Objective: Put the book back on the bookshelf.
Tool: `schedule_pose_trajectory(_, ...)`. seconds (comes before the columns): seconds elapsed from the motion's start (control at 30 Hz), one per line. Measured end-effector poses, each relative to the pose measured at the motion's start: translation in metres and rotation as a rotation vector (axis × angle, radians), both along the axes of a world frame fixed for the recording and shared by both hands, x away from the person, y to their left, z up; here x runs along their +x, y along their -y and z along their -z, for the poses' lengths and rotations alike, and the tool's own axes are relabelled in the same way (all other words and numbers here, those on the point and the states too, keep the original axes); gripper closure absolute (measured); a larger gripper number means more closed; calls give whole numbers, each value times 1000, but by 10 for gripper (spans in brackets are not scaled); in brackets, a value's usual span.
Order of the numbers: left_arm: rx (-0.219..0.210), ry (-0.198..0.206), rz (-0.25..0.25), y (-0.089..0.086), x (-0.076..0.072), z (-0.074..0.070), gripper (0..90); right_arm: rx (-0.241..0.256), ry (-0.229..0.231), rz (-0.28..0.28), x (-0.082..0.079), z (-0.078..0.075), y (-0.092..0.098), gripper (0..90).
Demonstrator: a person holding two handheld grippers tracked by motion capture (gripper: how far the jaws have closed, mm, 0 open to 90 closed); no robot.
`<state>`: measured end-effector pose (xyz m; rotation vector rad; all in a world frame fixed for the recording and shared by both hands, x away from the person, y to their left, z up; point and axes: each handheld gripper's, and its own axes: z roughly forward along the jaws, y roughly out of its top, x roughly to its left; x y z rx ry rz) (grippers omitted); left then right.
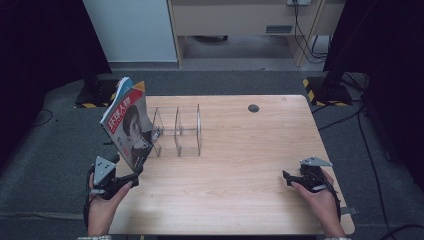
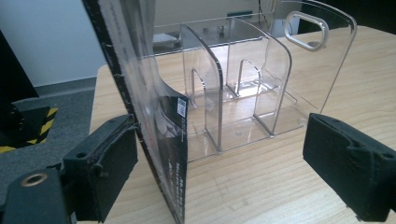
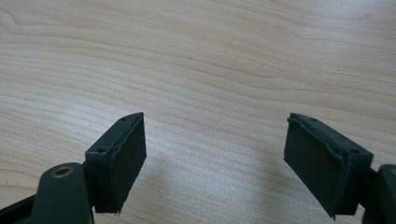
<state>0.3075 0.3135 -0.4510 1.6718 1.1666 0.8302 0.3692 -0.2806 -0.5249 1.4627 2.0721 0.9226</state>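
A magazine (image 1: 127, 125) with a face on its cover stands tilted on its lower edge at the table's left side, just left of a clear acrylic divider rack (image 1: 177, 131). My left gripper (image 1: 135, 172) is at the magazine's near bottom corner. In the left gripper view the jaws are wide apart, so the left gripper (image 2: 222, 154) is open. The magazine (image 2: 154, 116) rests against the left jaw's pad, and the rack (image 2: 247, 79) stands just beyond. My right gripper (image 1: 287, 177) hovers open over bare wood near the table's right front, with nothing between the right gripper's (image 3: 215, 144) jaws.
The wooden table (image 1: 240, 165) has a round cable hole (image 1: 253, 108) at the back. Stand bases with yellow-black stripes (image 1: 320, 90) sit on the grey floor behind both back corners. Cabinets and cables lie farther back.
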Motion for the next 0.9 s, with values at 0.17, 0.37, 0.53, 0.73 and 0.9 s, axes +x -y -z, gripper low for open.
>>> schedule_pose_trajectory(0.17,18,-2,28,7,-5,0,95,-2,1,-1,0,0,1,213)
schedule_pose_trajectory(0.37,28,-4,68,16,-6,0,94,-4,1,-3,0,0,-1,213)
schedule_pose_trajectory(0.53,38,-25,101,23,-3,4,84,-2,1,-1,0,0,0,213)
schedule_pose_trajectory(0.73,43,-55,117,27,3,9,76,-11,0,-7,1,0,-2,213)
schedule_pose_trajectory(0.9,28,-81,142,30,9,14,74,-19,5,-10,0,-2,-6,212)
